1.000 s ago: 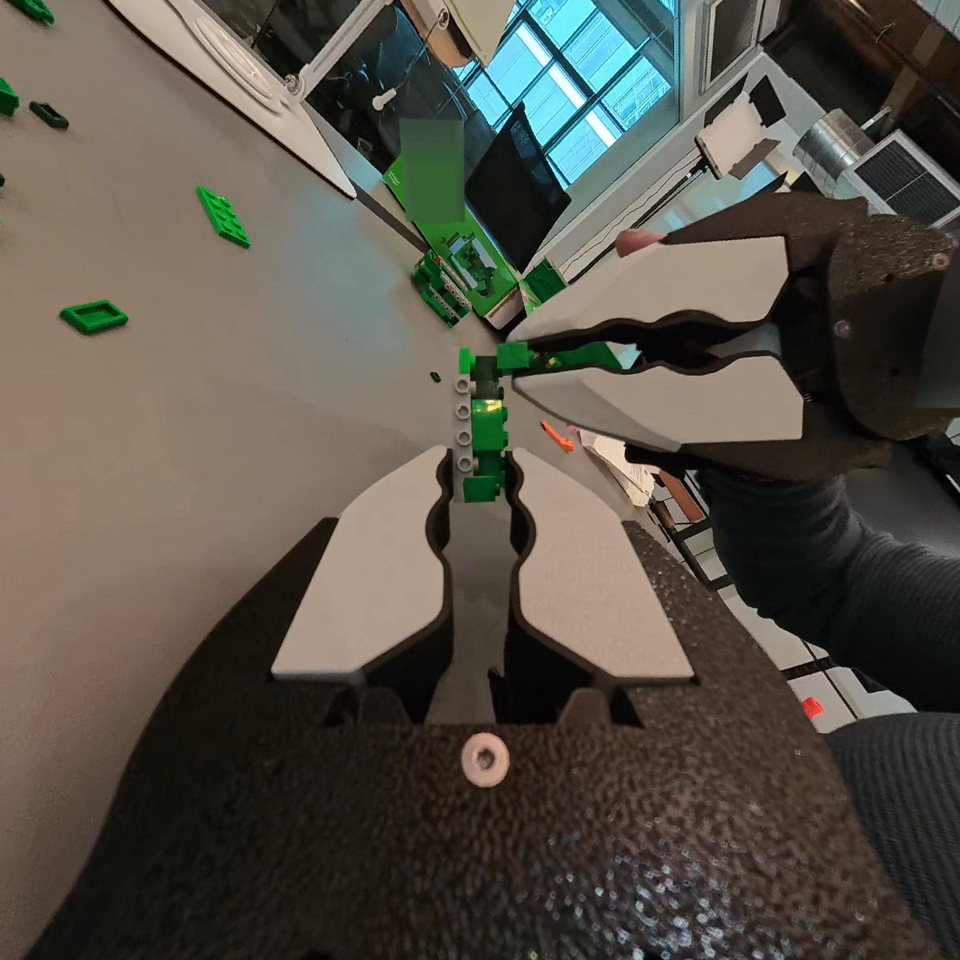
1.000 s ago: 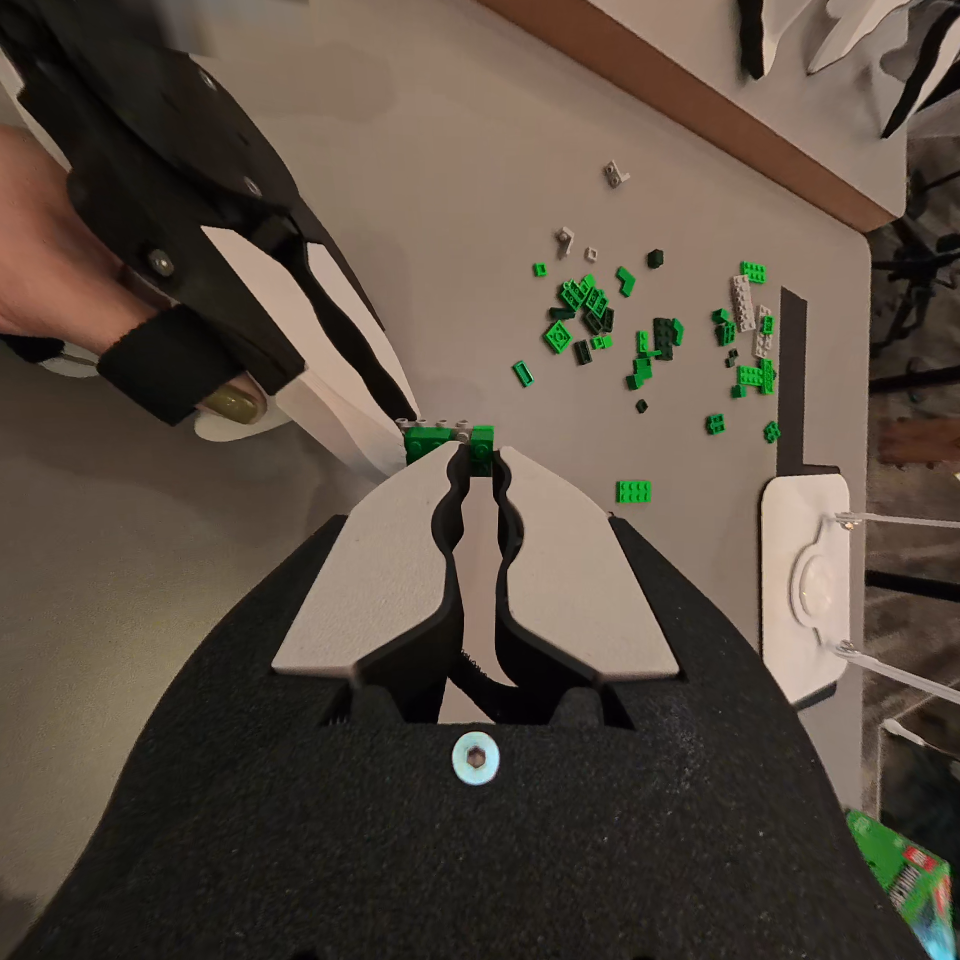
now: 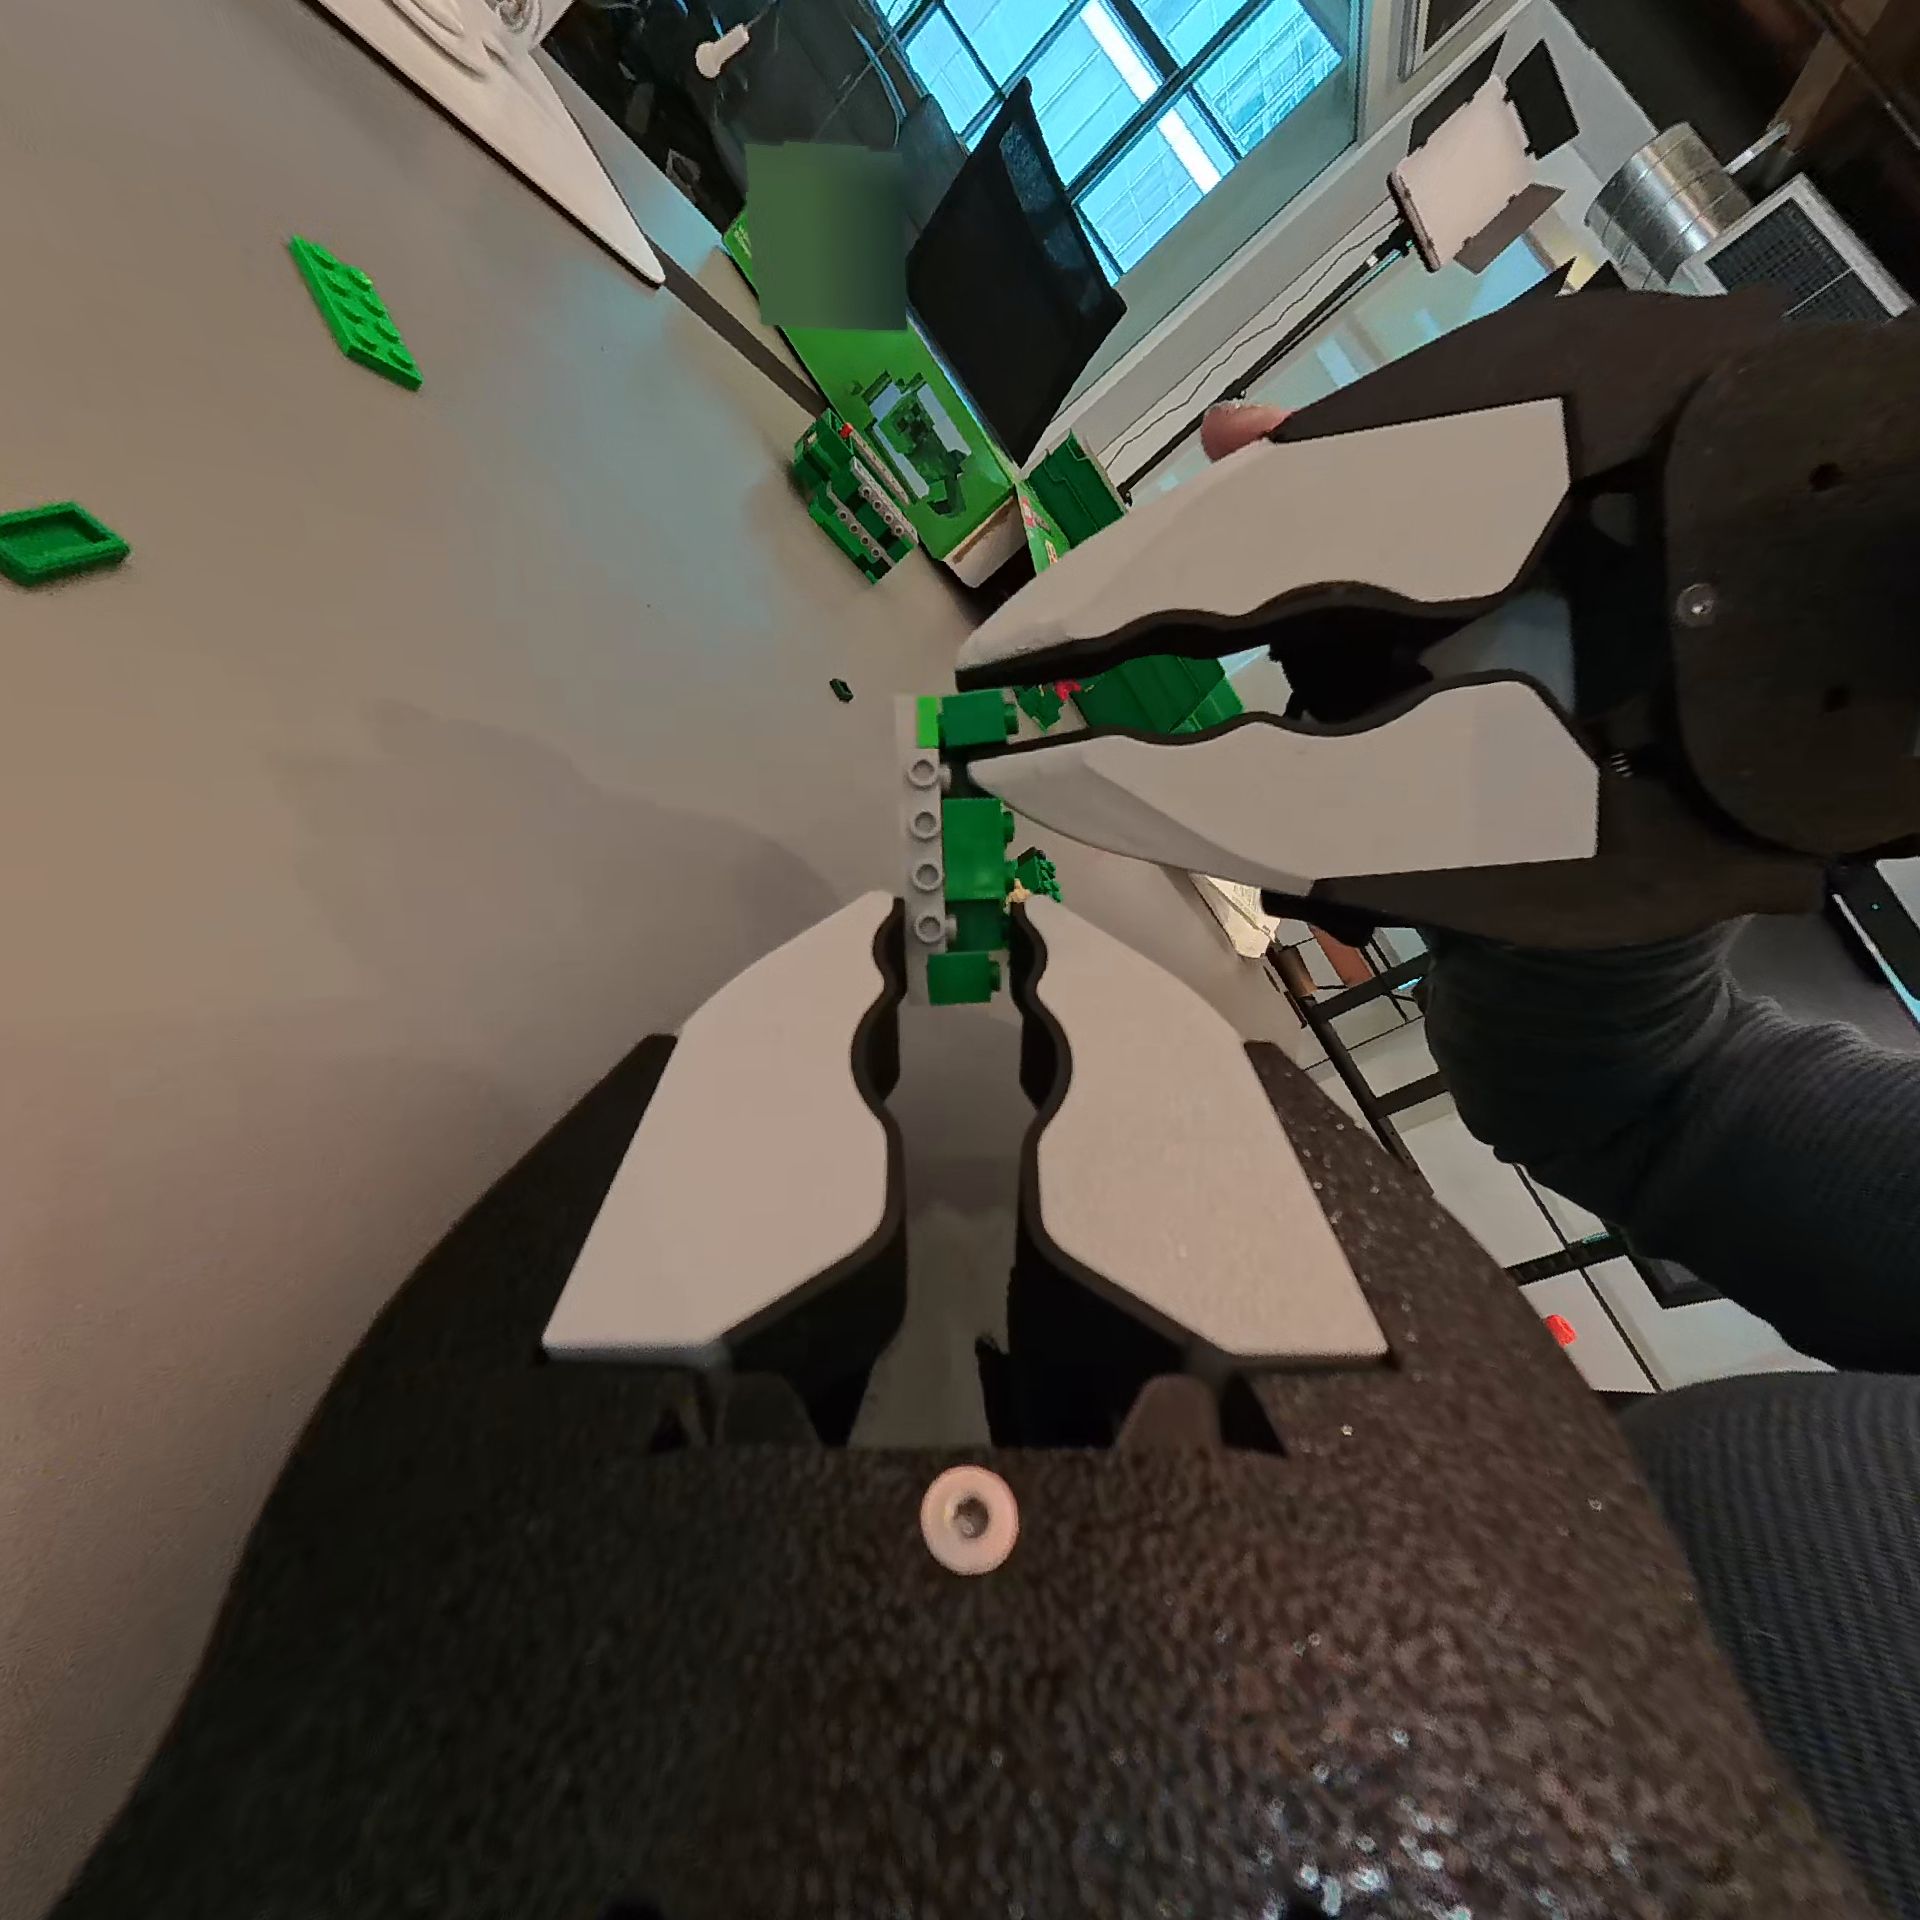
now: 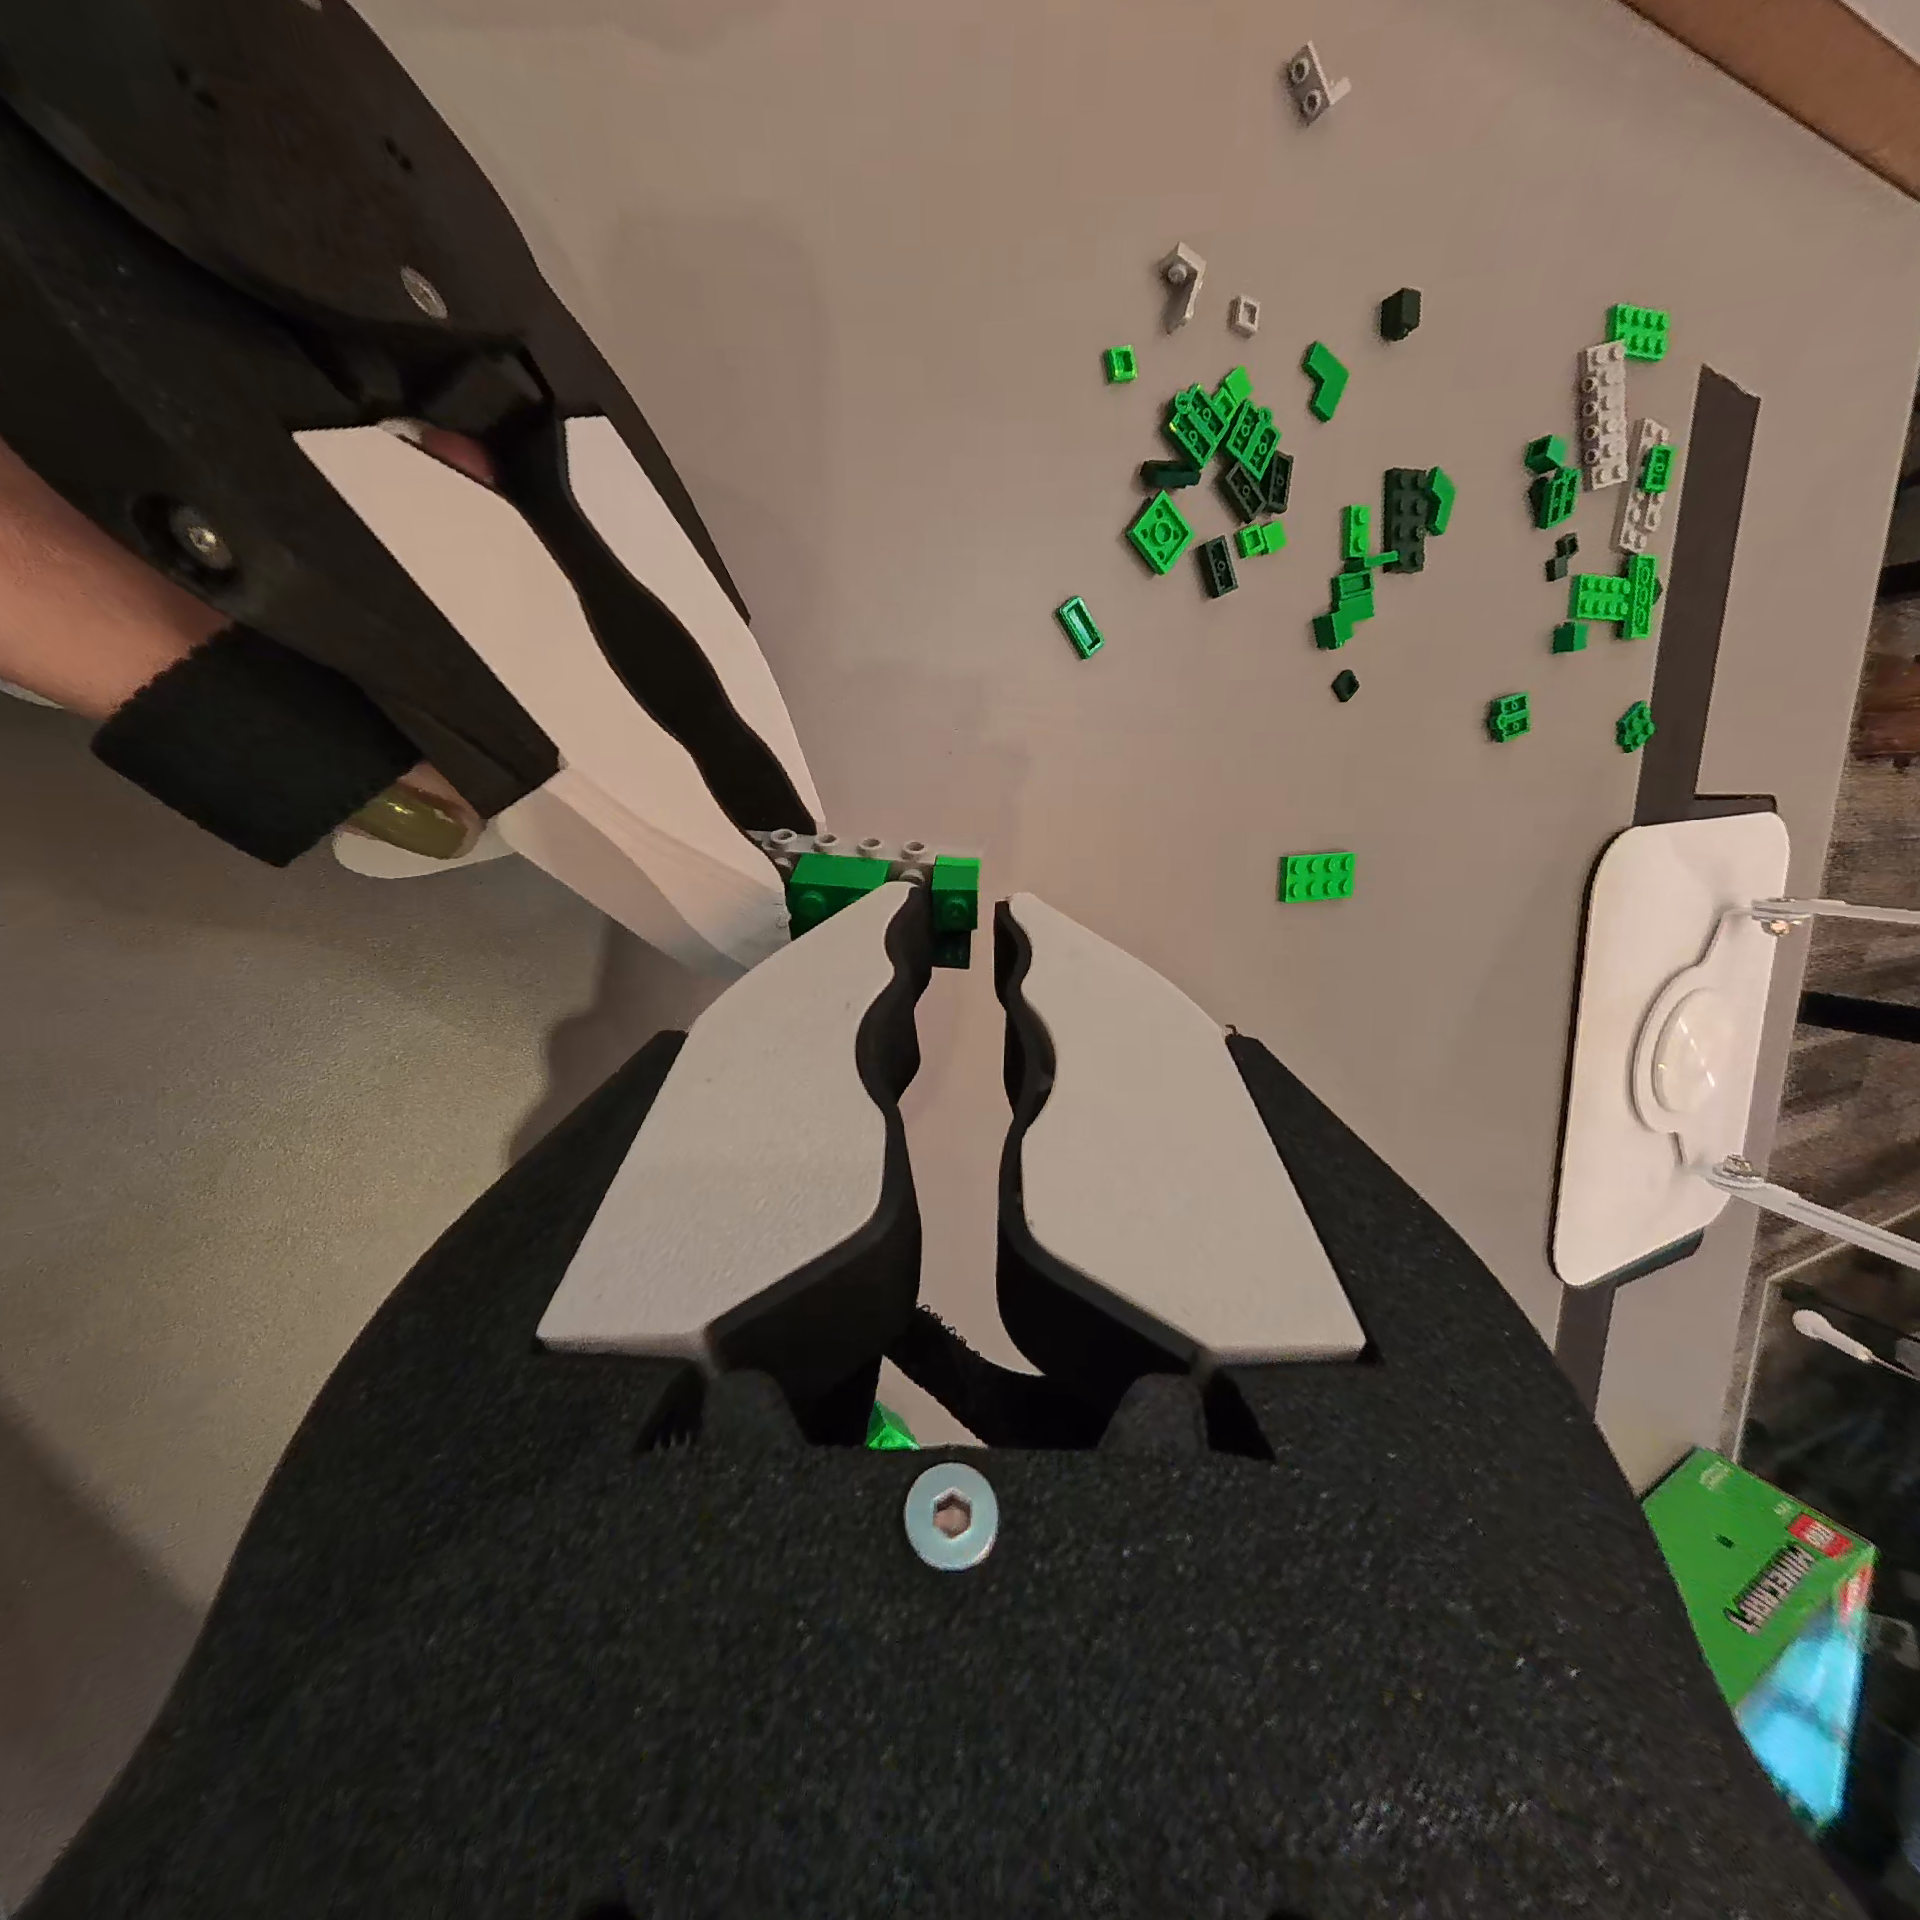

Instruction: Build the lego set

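Holding a small green-and-grey lego assembly (image 3: 951,862) in the air above the grey worktop (image 3: 312,831), between two hand-held grippers.

Left gripper (image 3: 956,935) pinches the lower end of the assembly, a grey studded strip with green bricks stacked on it. Right gripper (image 4: 961,914) has its jaws slightly spread around a green brick (image 4: 954,894) at the far end; contact is unclear. Loose green and grey pieces (image 4: 1351,499) lie well apart on the worktop. Likely handling: very light, rigid, smooth plastic; press-fit joints could pop apart, so grip flat brick sides near the joint and push straight.
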`<state>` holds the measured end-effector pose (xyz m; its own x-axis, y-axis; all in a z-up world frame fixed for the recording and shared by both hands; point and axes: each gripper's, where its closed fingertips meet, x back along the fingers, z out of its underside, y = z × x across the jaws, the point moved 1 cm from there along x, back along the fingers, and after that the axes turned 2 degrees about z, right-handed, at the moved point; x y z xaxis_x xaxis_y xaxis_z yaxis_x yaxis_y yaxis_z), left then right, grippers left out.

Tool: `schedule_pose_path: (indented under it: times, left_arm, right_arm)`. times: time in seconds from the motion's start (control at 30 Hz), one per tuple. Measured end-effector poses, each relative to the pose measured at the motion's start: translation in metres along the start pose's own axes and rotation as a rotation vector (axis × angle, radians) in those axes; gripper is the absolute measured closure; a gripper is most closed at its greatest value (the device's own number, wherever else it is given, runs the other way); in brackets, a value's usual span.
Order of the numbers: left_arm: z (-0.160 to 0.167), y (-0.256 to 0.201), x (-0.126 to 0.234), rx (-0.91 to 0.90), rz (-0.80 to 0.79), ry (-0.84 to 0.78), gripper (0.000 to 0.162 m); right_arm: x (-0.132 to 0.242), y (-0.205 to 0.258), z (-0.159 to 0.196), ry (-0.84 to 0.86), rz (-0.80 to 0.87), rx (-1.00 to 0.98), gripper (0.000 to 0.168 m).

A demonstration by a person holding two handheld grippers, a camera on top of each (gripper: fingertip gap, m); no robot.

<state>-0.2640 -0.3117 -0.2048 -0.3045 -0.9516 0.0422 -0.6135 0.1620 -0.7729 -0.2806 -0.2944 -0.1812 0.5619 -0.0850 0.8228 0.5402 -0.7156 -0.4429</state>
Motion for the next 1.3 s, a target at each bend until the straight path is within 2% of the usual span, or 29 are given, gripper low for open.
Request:
schedule_pose_path:
  times: [0.23, 0.6, 0.73, 0.87, 1.0, 1.13, 1.3]
  left_arm:
    - [0.001, -0.001, 0.000, -0.001, 0.006, 0.006, 0.144]
    - [0.005, -0.007, -0.002, -0.014, 0.048, 0.039, 0.144]
    - [0.021, -0.020, -0.004, -0.014, 0.155, 0.167, 0.144]
    - [0.041, -0.027, -0.003, 0.013, 0.206, 0.310, 0.144]
    - [0.053, -0.031, 0.000, 0.040, 0.234, 0.395, 0.144]
    - [0.062, -0.032, 0.000, 0.033, 0.230, 0.448, 0.144]
    - [0.063, -0.034, 0.001, 0.028, 0.243, 0.459, 0.144]
  right_arm:
    - [0.004, 0.000, 0.001, -0.007, -0.012, -0.017, 0.151]
    - [0.013, 0.002, 0.016, -0.064, -0.125, -0.110, 0.146]
    - [0.023, 0.007, 0.019, -0.110, -0.174, -0.029, 0.147]
    - [0.040, 0.034, 0.019, -0.209, -0.337, 0.053, 0.151]
    - [0.040, 0.054, 0.033, -0.160, -0.382, 0.122, 0.155]
    - [0.035, 0.056, 0.036, -0.144, -0.441, -0.072, 0.149]
    - [0.029, 0.058, 0.041, -0.150, -0.456, -0.155, 0.146]
